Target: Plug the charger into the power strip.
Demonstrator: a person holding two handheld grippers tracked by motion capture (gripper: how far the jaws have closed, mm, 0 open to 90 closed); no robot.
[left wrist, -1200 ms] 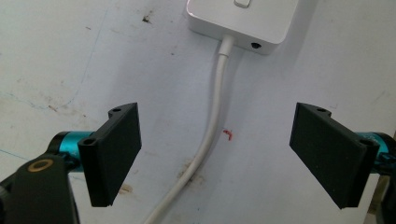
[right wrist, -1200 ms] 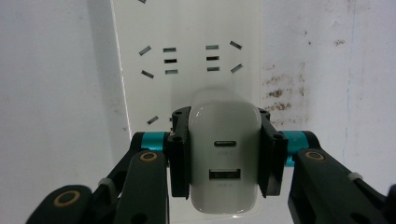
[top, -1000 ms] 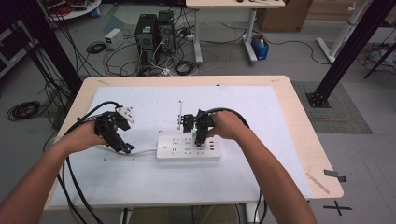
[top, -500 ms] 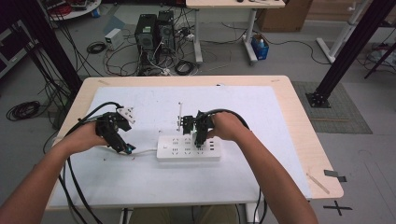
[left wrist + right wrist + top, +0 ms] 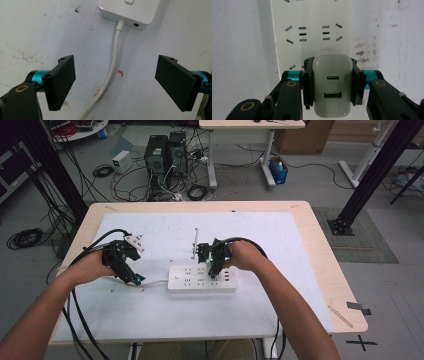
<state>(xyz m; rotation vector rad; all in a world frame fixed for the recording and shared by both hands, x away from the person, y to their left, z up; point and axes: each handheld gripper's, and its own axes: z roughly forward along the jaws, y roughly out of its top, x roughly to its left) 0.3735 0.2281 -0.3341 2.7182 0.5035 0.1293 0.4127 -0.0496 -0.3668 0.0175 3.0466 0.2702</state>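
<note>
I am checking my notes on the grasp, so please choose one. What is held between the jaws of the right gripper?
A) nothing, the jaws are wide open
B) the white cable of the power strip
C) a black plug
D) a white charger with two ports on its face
D: in the right gripper view, the right gripper has its jaws pressed on both sides of the white charger, above the power strip.

The tabletop (image 5: 320,250) is light wood, covered by a white sheet (image 5: 280,245) — stained and speckled. On the sheet lies a white power strip (image 5: 190,279), its cord (image 5: 152,282) trailing left — curved.
</note>
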